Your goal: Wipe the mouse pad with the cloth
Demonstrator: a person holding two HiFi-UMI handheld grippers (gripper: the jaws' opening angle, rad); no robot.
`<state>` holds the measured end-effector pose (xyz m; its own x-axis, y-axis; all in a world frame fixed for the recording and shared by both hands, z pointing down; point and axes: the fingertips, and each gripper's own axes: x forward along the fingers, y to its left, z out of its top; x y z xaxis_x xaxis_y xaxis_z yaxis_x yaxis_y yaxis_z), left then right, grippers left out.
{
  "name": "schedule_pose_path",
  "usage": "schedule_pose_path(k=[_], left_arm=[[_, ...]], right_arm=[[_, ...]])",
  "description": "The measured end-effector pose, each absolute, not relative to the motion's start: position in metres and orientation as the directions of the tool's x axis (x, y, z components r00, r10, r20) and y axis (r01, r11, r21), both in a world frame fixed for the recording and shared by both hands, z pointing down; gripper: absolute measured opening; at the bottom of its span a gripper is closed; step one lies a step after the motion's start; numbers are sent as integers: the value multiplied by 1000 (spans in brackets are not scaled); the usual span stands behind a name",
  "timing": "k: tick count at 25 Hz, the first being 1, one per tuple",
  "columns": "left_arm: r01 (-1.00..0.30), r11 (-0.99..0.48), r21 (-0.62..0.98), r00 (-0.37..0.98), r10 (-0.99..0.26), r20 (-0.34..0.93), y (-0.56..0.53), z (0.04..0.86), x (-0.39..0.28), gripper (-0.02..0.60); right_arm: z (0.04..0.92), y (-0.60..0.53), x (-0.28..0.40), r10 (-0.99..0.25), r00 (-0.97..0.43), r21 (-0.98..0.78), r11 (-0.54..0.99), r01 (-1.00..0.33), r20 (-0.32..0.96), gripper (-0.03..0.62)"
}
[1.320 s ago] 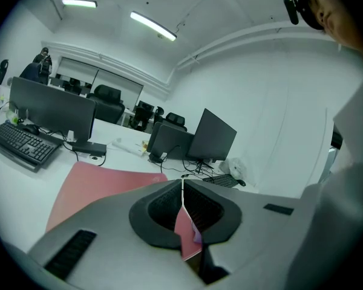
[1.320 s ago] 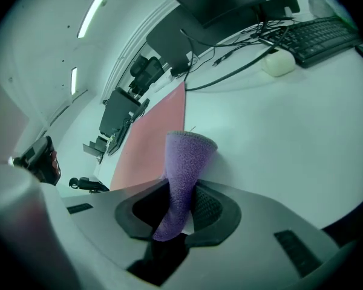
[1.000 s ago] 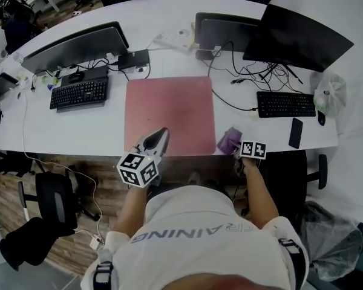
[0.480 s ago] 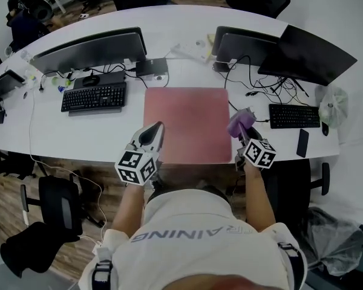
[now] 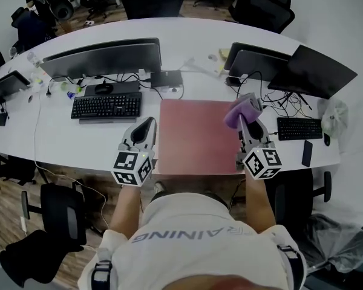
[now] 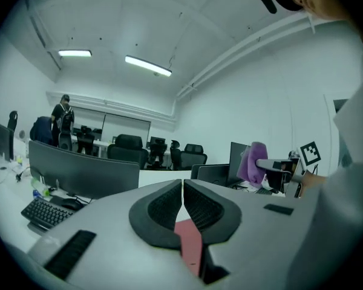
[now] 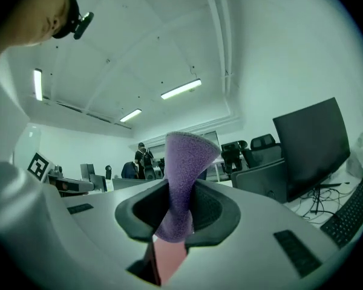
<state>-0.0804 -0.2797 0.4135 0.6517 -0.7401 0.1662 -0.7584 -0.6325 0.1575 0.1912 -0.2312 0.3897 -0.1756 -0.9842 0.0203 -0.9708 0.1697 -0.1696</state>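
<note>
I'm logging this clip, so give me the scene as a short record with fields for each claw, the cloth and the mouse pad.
left claw: shut, empty, beside the pad's left edge
right claw: shut on the cloth, tilted upward
cloth: purple, sticking up from the claw, over the pad's far right corner
mouse pad: pink, flat on the white desk
wiping: apparently not yet under way

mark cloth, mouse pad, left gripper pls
cloth (image 5: pixel 242 110): head view, middle of the purple bunch.
mouse pad (image 5: pixel 193 139): head view, bare centre of the pad.
left gripper (image 5: pixel 149 122): head view, between its closed fingertips.
</note>
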Motion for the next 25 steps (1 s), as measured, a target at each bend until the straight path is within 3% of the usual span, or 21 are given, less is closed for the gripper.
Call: schedule_pose_path(k=[9, 25], left_arm=[[-745, -647, 165, 667, -730, 149, -291, 405, -101, 32], [-729, -662, 172, 684, -715, 143, -273, 398, -81, 32]], right_arm=[[373, -238, 157, -984, -177, -124, 176, -977, -4, 101], [383, -226, 179, -984, -171, -166, 159, -973, 59, 100]])
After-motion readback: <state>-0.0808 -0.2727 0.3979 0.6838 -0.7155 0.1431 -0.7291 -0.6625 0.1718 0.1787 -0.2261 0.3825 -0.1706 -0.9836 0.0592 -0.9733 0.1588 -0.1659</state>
